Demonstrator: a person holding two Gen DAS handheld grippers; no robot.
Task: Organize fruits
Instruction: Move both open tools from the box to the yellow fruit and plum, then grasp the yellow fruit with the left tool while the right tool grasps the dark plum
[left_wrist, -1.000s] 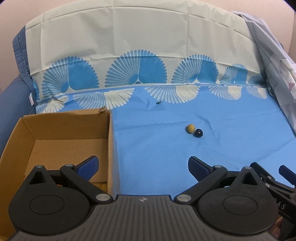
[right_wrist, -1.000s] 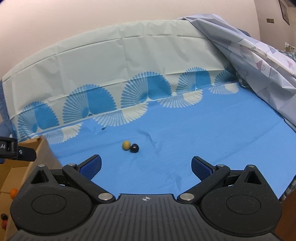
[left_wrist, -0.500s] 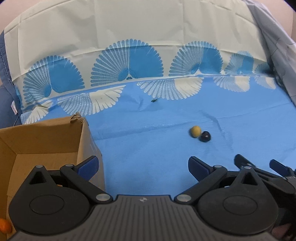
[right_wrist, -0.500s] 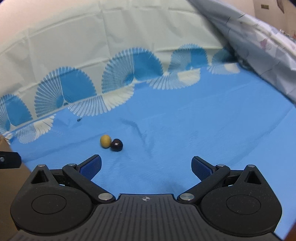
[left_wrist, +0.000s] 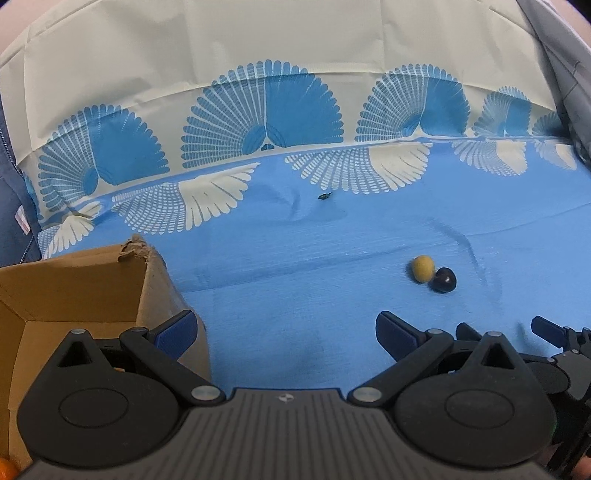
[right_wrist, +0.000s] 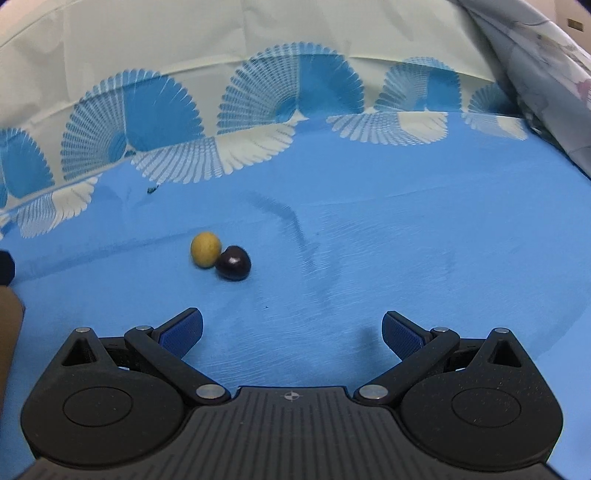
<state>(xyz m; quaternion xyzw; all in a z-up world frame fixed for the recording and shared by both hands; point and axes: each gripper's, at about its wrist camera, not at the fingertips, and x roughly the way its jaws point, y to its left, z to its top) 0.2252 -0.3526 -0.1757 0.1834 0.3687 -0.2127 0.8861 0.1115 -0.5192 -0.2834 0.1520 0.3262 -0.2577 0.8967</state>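
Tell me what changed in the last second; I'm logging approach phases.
Both grippers moved in toward the yellow fruit and dark fruit, the cardboard box sliding left. Right gripper and left gripper stayed open, empty; the fruits stayed touching.

A smooth blue cloth (left_wrist: 295, 280) covers the surface — creased in places, with a border of white and blue fan shapes rising into a pale cream backdrop (left_wrist: 258, 44). A tiny dark speck (left_wrist: 325, 196) lies on the cloth near that border. A grey patterned fabric (right_wrist: 535, 74) drapes at the right.
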